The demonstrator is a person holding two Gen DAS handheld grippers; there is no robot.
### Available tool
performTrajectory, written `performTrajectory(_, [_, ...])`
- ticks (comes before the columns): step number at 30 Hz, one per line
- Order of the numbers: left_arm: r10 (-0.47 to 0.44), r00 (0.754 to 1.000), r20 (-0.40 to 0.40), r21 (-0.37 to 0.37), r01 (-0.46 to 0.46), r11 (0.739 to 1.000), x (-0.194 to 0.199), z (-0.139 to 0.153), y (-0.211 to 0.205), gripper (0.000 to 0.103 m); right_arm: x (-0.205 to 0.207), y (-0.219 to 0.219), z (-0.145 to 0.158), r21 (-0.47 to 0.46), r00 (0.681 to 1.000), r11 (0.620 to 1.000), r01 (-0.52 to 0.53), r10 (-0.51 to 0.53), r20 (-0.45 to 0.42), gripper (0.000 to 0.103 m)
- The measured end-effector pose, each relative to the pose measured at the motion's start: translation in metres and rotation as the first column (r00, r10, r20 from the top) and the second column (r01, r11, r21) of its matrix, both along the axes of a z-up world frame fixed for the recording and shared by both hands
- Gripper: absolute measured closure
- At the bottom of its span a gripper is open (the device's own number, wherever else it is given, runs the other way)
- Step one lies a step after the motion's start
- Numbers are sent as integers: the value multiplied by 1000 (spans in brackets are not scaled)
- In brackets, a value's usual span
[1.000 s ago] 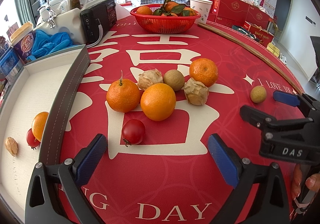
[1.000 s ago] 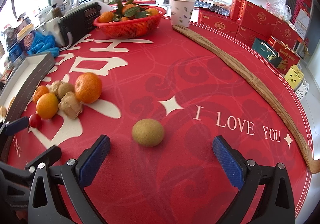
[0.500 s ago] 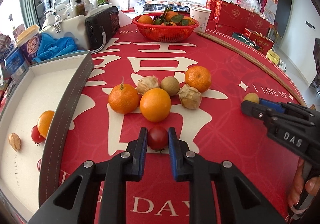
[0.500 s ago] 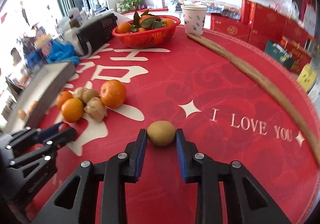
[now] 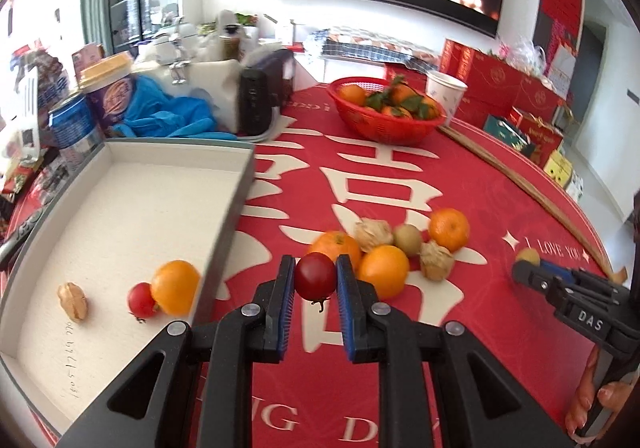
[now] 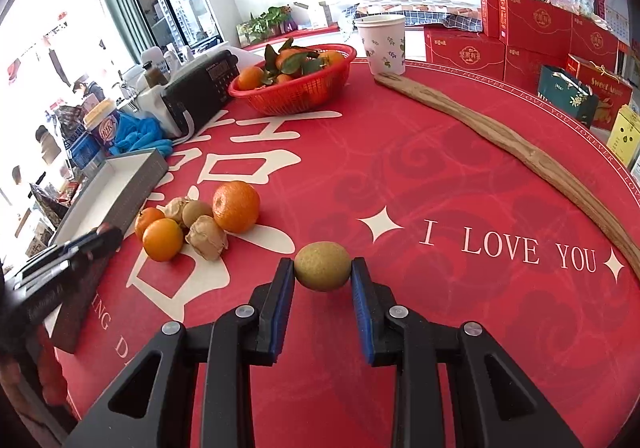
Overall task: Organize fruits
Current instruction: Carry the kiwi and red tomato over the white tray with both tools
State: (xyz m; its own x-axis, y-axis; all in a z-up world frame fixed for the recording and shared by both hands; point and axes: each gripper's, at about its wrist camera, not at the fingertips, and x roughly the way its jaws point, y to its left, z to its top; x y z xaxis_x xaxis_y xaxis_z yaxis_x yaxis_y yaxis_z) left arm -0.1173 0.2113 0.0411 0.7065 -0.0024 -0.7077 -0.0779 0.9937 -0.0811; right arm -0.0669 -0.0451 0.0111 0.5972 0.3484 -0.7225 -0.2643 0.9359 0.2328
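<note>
Between the left gripper [image 5: 315,277] pads sits a clamped glossy red cherry tomato [image 5: 315,276], stem downward.

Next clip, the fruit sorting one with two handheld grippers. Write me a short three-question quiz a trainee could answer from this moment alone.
1. What does the left gripper hold?
2. True or false: the tray already holds an orange fruit, a small red fruit and a walnut-like piece.
3. Which item sits between the right gripper pads: A an orange, B a papery husked fruit, C a round brown-green fruit?

Key
1. A cherry tomato, gripped by both pads.
2. True.
3. C.
</note>
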Motion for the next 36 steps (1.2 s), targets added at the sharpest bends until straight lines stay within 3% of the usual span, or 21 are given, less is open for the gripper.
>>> performTrajectory(14, [179, 984, 19, 6, -179, 984, -15, 5, 76, 81, -6, 31, 11, 28, 998, 998, -64, 63, 29, 73])
performTrajectory(27, [250, 968, -8, -14, -250, 968, -18, 2, 106, 81, -2, 138, 45, 5, 966, 969, -246, 245, 78, 73])
performTrajectory(36, [303, 951, -55, -1, -304, 953, -20, -9, 127, 81, 9, 218, 43, -9, 925, 925, -379, 379, 29, 73])
